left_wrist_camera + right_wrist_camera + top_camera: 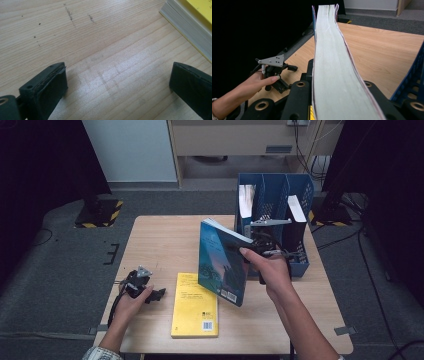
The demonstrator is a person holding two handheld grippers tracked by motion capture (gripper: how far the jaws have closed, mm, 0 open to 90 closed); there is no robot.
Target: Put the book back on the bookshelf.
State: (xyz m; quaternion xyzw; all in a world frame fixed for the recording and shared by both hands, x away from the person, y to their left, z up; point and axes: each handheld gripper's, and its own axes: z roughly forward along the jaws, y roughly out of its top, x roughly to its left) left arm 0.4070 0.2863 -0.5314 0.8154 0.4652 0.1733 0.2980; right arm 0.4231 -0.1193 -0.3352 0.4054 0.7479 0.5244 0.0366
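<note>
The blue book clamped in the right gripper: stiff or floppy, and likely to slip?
Probably somewhat floppy: the blue book is a paperback whose page block curves along its length. Slipping seems unlikely, since the right gripper clamps the whole thickness.

Blue-covered book (222, 262) — closed, held upright and tilted above the table, seemingly clear of it.

A book (195, 305) lies flat near the table's (165, 240) front edge. A file rack (274, 200) stands at the back right corner. Another book (220, 262) is up in the air between them.
</note>
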